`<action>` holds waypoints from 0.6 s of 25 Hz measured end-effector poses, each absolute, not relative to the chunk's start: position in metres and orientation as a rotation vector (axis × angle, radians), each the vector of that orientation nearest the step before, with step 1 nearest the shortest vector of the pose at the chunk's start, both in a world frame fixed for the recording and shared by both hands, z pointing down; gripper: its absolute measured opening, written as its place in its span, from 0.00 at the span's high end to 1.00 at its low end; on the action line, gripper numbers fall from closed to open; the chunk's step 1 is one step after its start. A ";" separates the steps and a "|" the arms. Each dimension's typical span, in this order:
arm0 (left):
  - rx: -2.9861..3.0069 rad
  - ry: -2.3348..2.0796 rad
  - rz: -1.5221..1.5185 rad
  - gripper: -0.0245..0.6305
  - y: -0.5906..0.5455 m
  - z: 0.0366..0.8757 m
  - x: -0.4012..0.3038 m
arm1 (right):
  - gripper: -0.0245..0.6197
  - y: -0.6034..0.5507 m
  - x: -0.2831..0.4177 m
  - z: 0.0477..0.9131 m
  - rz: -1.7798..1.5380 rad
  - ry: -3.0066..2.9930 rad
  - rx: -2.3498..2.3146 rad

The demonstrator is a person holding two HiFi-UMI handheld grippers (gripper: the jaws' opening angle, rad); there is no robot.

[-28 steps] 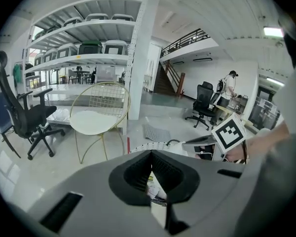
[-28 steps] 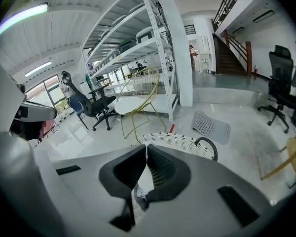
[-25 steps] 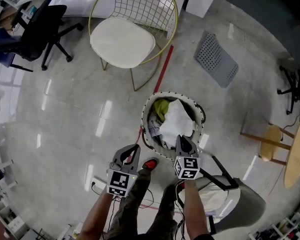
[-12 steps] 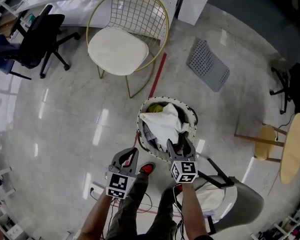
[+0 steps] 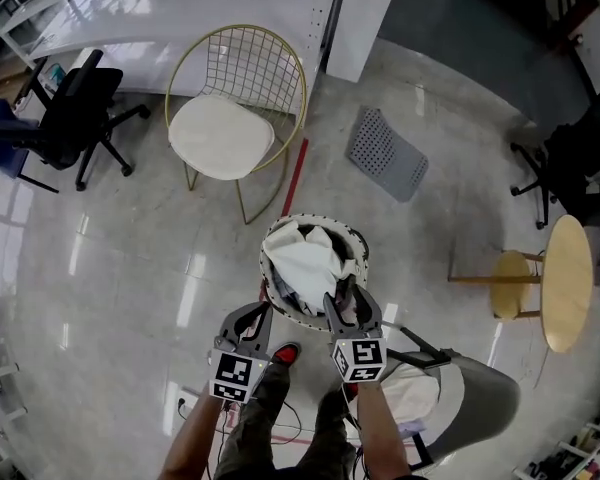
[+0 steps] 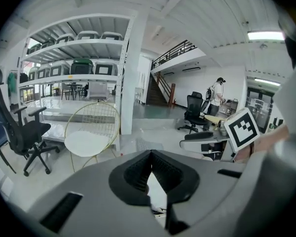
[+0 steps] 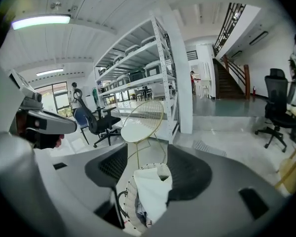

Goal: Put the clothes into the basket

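The right gripper (image 5: 352, 298) has lifted off the crumpled white cloth (image 5: 305, 263), its jaws just opened and empty. The cloth lies in the round woven basket (image 5: 264, 266) (left gripper (image 5: 260, 314) jaws together).

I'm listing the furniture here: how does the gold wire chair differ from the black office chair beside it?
The wire chair is an open gold mesh shell with a white seat pad; the office chair is black all over. The wire chair stands on thin straight legs, the office chair on a spreading star base. Both stand upright with nobody in them.
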State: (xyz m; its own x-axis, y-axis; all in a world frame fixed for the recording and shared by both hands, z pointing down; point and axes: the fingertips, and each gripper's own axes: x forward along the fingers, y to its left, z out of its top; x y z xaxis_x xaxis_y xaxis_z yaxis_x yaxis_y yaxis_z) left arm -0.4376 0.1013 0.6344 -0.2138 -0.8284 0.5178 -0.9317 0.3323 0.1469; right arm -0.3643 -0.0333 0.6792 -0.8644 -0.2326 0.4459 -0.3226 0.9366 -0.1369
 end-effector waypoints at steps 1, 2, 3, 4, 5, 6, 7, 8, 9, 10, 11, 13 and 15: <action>1.553 -2.097 0.266 0.95 0.102 0.625 -0.436 | 0.54 -0.031 -0.362 0.668 0.274 -2.672 0.402; 1.565 -2.104 0.268 0.95 0.102 0.616 -0.434 | 0.56 -0.028 -0.359 0.657 0.263 -2.685 0.406; 1.578 -2.111 0.271 0.95 0.102 0.608 -0.433 | 0.58 -0.027 -0.356 0.646 0.253 -2.699 0.414; 1.591 -2.118 0.273 0.95 0.101 0.599 -0.431 | 0.61 -0.025 -0.354 0.634 0.244 -2.714 0.426; 1.603 -2.127 0.272 0.95 0.101 0.590 -0.429 | 0.64 -0.025 -0.351 0.623 0.237 -2.728 0.440; 1.615 -2.136 0.269 0.95 0.101 0.580 -0.427 | 0.66 -0.024 -0.348 0.611 0.232 -2.742 0.457; 1.629 -2.144 0.265 0.95 0.100 0.570 -0.425 | 0.68 -0.024 -0.345 0.600 0.227 -2.756 0.474; 1.644 -2.152 0.260 0.95 0.099 0.560 -0.424 | 0.71 -0.024 -0.342 0.588 0.221 -2.769 0.491; 1.659 -2.159 0.257 0.95 0.097 0.551 -0.422 | 0.73 -0.025 -0.339 0.577 0.214 -2.782 0.509; 1.674 -2.166 0.257 0.95 0.096 0.543 -0.419 | 0.76 -0.025 -0.336 0.567 0.206 -2.794 0.527; 1.687 -2.175 0.261 0.95 0.095 0.536 -0.417 | 0.78 -0.025 -0.332 0.557 0.199 -2.805 0.545; 1.709 -2.189 0.273 0.95 0.095 0.523 -0.412 | 0.81 -0.023 -0.322 0.538 0.185 -2.825 0.576; 1.734 -2.191 0.270 0.95 0.093 0.506 -0.404 | 0.85 -0.021 -0.312 0.520 0.175 -2.841 0.603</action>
